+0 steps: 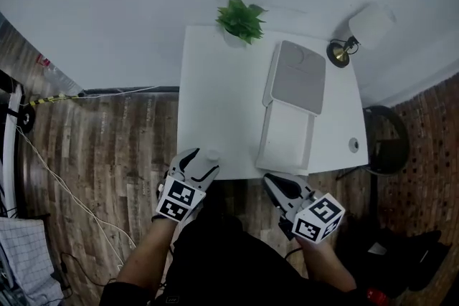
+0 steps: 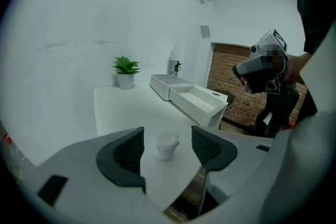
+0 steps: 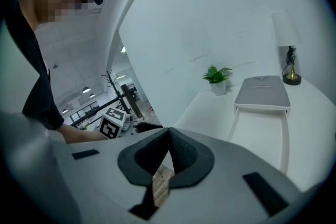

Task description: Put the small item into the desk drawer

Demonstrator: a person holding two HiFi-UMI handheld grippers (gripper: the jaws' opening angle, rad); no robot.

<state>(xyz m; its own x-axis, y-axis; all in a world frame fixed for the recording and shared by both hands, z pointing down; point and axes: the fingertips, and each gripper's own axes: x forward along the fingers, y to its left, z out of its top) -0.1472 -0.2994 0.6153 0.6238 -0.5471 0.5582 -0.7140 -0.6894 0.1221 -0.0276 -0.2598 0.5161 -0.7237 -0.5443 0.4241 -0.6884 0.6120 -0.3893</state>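
Observation:
The small item is a little white lidded cup (image 1: 213, 154) (image 2: 167, 145) standing at the front left corner of the white desk (image 1: 215, 89). My left gripper (image 1: 201, 163) (image 2: 167, 135) is open, one jaw on each side of the cup with a gap at both pads. The desk drawer (image 1: 287, 138) (image 2: 201, 100) (image 3: 234, 124) is a shallow white tray pulled out toward me from a grey-topped unit (image 1: 297, 75); it looks empty. My right gripper (image 1: 277, 183) (image 3: 169, 132) is shut with nothing in it, just off the desk's front edge below the drawer.
A potted green plant (image 1: 240, 19) stands at the desk's back edge, and a brass lamp with a white shade (image 1: 362, 29) at the back right. A round cable hole (image 1: 353, 145) lies right of the drawer. A black stool (image 1: 391, 143) stands beside the desk; cables (image 1: 64, 190) run over the wood floor.

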